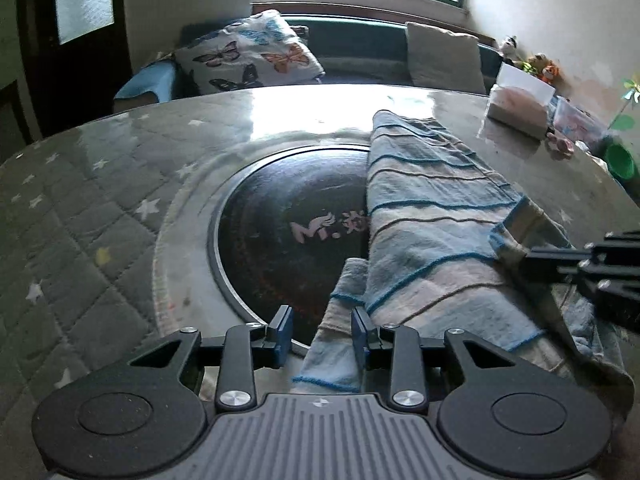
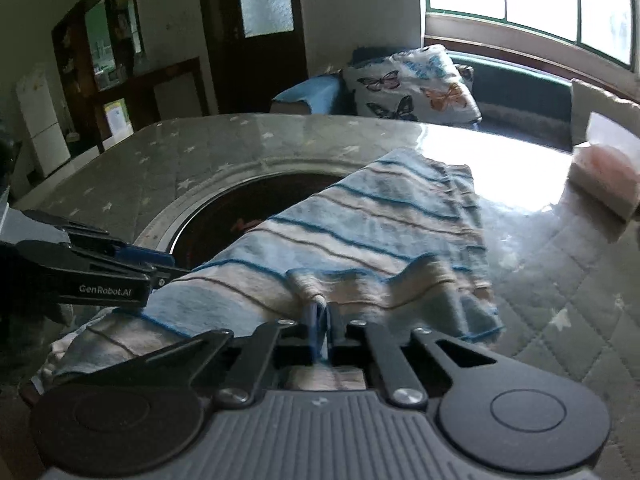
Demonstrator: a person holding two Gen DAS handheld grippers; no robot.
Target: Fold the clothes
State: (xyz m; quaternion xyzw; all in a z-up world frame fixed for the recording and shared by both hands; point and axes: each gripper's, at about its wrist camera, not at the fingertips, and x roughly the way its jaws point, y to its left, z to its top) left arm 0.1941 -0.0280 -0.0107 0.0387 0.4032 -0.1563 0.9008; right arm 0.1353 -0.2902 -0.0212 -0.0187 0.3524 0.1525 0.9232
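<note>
Two grippers on one striped towel [image 1: 424,216] | towel's long axis runs toward 12 o'clock on table [image 1: 100,200] | right gripper [image 2: 320,316] pinches its near hem | left gripper [image 1: 320,336] part-open, astride a corner, not pinching.

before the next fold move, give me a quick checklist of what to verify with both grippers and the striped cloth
1. Right gripper clamped on the striped cloth: ok, its jaws are shut with a pinch of fabric between them.
2. Left gripper gripping: not ok, its jaws stand apart; a cloth edge lies between them but the pads do not press it.
3. Cloth lying flat: not ok, it is bunched and lifted at the near end.
4. Far end resting on the table: ok.
5. Tissue box clear of the cloth: ok, it sits apart on the right.
6. Which corner the left gripper faces: cannot tell.
</note>
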